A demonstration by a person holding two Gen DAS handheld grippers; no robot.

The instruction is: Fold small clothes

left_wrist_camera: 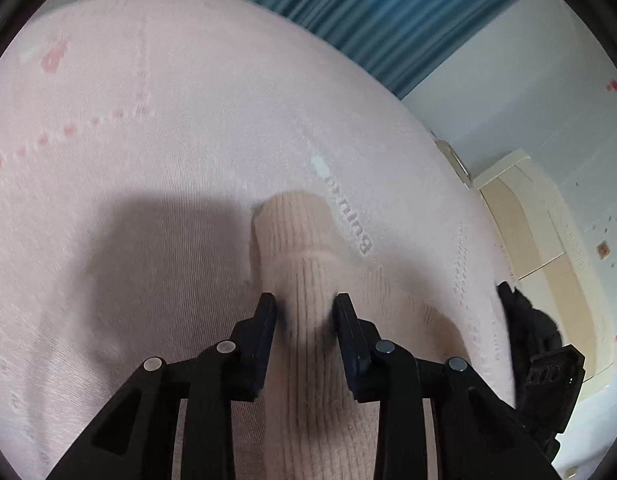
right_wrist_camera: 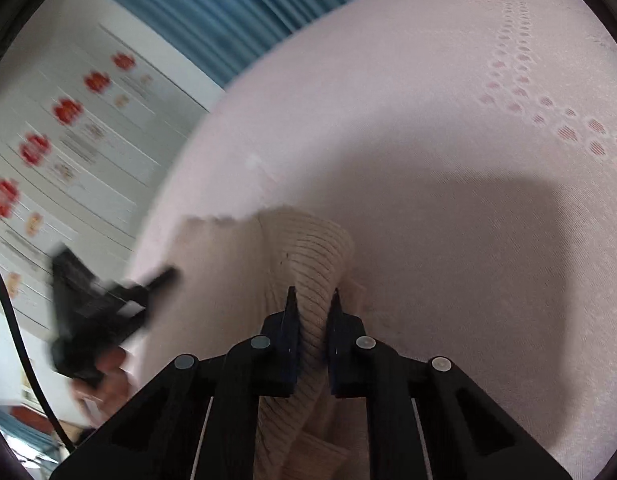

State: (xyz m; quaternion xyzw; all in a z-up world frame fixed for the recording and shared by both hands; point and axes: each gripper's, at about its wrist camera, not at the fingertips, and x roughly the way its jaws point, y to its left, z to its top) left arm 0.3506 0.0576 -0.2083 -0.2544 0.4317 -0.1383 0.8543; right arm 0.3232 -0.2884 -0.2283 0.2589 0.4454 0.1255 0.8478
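A beige ribbed knit garment (left_wrist_camera: pixel 296 240) lies bunched on a pale pink bedspread (left_wrist_camera: pixel 168 120). In the left wrist view my left gripper (left_wrist_camera: pixel 305 310) is shut on a raised fold of it, with the knit pinched between both fingers. In the right wrist view my right gripper (right_wrist_camera: pixel 313 300) is shut on another ribbed fold of the garment (right_wrist_camera: pixel 308 248), which humps up ahead of the fingertips. The left gripper (right_wrist_camera: pixel 158 288) shows blurred at the left of that view, over the garment's flat part, with a hand (right_wrist_camera: pixel 108 376) behind it. At the right edge of the left wrist view the right gripper (left_wrist_camera: pixel 512 304) is visible.
The pink bedspread has dotted red patterns (right_wrist_camera: pixel 548 120) and stitched lettering (left_wrist_camera: pixel 348 220). A blue pleated curtain (left_wrist_camera: pixel 368 8) hangs beyond the bed's far edge. A white wall with red stickers (right_wrist_camera: pixel 68 112) and a beige cabinet (left_wrist_camera: pixel 528 220) stand beside the bed. A black cable (right_wrist_camera: pixel 20 340) runs down at the left.
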